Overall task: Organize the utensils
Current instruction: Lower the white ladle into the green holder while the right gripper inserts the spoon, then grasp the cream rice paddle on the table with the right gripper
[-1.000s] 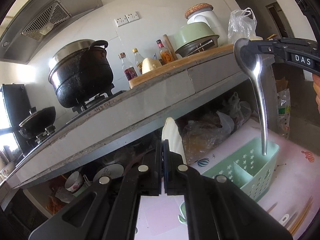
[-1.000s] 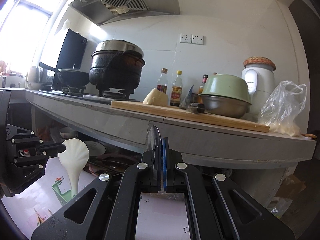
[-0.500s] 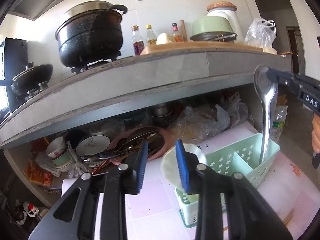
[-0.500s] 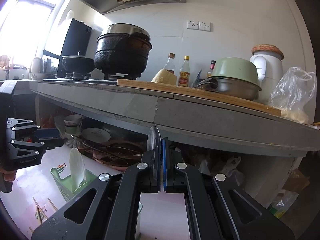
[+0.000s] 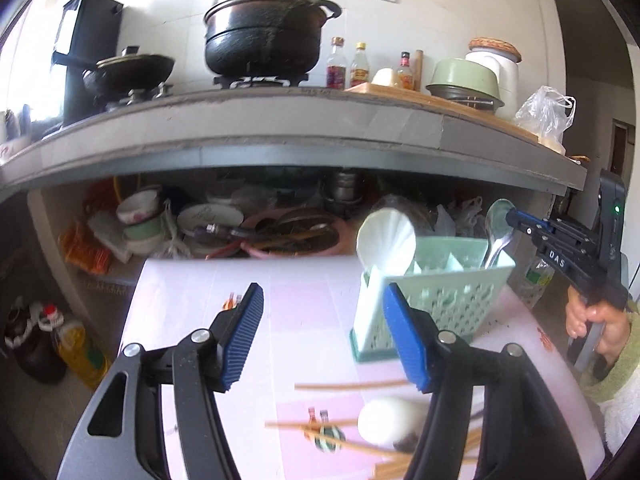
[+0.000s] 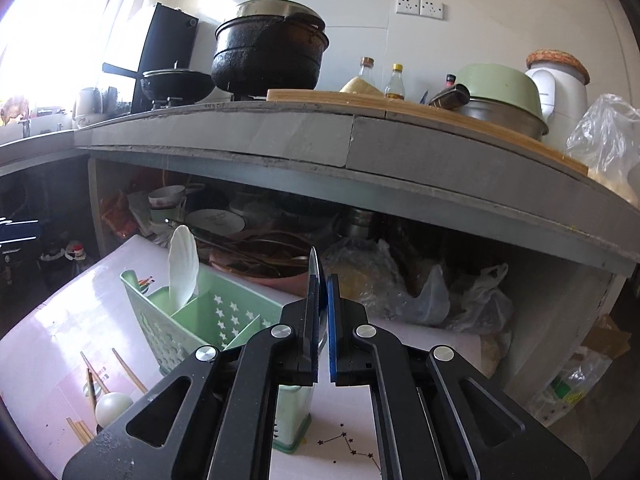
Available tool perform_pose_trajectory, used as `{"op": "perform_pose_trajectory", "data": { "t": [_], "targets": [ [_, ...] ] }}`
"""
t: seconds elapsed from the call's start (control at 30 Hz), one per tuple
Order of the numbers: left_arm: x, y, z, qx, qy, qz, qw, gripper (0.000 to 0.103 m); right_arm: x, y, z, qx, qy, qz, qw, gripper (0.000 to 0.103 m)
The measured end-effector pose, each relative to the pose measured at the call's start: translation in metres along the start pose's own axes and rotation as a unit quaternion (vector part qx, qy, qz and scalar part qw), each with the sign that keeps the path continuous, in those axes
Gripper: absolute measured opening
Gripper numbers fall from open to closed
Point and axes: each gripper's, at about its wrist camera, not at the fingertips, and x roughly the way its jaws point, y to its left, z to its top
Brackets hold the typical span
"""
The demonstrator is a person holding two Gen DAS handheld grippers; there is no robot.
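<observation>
The left tool (image 5: 322,336) is standing spread, its jaws having just been opening with nothing between them, above the pink worktop (image 5: 304,304). Just ahead to its right, the green caddy (image 5: 440,296) is holding the white spoon (image 5: 386,240). The right tool (image 6: 322,320) is pinching the metal spoon (image 5: 496,236) in the caddy, below the grey kitchen counter (image 5: 320,124).

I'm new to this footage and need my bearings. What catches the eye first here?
A mint green utensil caddy stands on the pink table, a white shell-shaped spoon upright in it. The right gripper pinches a metal spoon over it; the left gripper, just opened, holds nothing.
</observation>
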Motion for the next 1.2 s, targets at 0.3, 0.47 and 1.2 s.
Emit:
{"op": "perform_pose_trajectory", "data": {
  "t": [0.3, 0.47, 1.2],
  "targets": [
    [-0.028, 0.006, -0.046, -0.034, 0.035, -0.004, 0.9988, 0.062, -0.04, -0.001, 0.009, 0.01, -0.022, -0.006, 1.0, 0.048],
    [-0.038, 0.008, -0.063, -0.049, 0.04, -0.009, 0.998, 0.062, -0.085, -0.002, 0.011, 0.036, -0.046, -0.013, 0.998, 0.052],
    [-0.015, 0.023, -0.103, -0.071, 0.1, 0.018, 0.9923, 0.061, -0.02, 0.139, -0.074, -0.186, 0.129, 0.148, 0.963, 0.034]
  ]
}}
